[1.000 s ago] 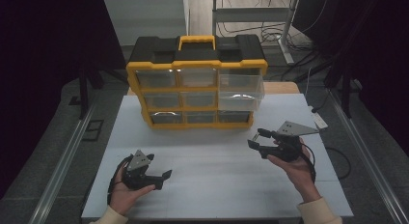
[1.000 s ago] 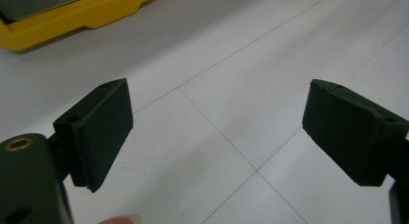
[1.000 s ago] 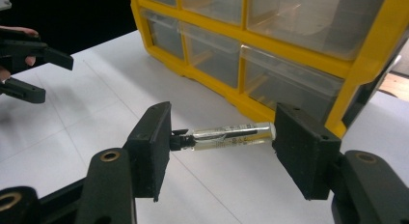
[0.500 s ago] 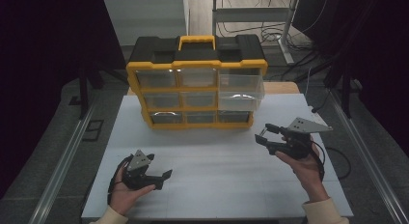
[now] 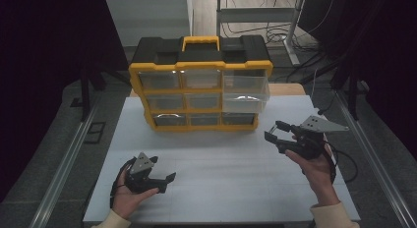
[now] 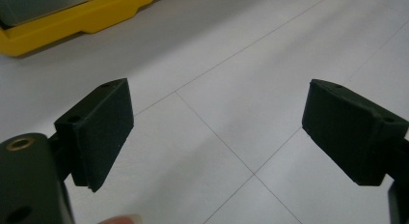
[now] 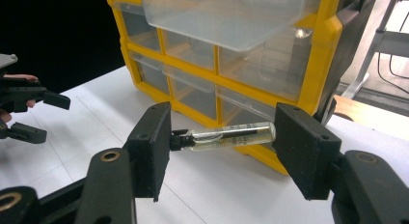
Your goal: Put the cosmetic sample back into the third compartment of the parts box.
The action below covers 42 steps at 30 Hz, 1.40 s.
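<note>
A small glass vial (image 7: pixel 226 135) lies crosswise between the jaws of the right hand-held gripper (image 5: pixel 273 131), clamped end to end and held above the white surface (image 5: pixel 221 159), near the right front of the yellow drawer organizer (image 5: pixel 201 85). The organizer's top right drawer (image 5: pixel 246 84) stands pulled out. At the near left, the left hand-held gripper (image 5: pixel 167 183) rests low with its jaws wide apart and nothing between them.

Left tool (image 5: pixel 164 183): black body, grey three-cornered plate on top, flat rectangular black pads (image 6: pixel 103 132), one brass-ringed screw hole.
Right tool (image 5: pixel 273 130): black, same grey plate, black cable trailing behind.
Your sleeves (image 5: pixel 328 214): pale cream cuffs.
</note>
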Each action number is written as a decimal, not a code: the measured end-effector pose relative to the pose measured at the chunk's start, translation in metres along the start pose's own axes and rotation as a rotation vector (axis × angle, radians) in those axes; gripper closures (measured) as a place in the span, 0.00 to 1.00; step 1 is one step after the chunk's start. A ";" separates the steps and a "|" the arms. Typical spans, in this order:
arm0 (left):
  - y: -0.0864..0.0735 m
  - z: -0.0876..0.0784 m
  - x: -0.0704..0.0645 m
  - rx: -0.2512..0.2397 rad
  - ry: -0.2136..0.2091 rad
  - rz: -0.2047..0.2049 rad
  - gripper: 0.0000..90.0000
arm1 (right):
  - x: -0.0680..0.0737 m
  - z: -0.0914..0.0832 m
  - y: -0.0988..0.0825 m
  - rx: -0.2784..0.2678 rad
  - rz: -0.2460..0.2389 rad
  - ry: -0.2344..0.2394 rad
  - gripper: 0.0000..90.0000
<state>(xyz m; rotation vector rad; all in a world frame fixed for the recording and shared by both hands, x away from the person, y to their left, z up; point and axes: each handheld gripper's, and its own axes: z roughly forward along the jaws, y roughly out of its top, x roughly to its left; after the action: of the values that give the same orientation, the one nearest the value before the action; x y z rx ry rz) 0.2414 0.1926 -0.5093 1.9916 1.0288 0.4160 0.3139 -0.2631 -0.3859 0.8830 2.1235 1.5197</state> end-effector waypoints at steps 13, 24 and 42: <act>0.001 0.000 0.001 -0.002 -0.005 0.000 0.13 | -0.004 -0.010 0.018 -0.054 0.016 -0.014 0.45; 0.001 0.000 0.001 0.001 -0.006 -0.002 0.13 | -0.006 -0.014 0.043 -0.102 0.012 -0.036 0.45; 0.001 0.001 0.001 0.000 -0.006 -0.002 0.13 | -0.007 -0.018 0.074 -0.128 -0.009 -0.063 0.45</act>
<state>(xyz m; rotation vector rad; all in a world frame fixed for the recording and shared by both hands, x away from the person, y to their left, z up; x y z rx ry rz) 0.2433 0.1924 -0.5088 1.9909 1.0268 0.4093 0.3275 -0.2648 -0.3104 0.8633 1.9598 1.5827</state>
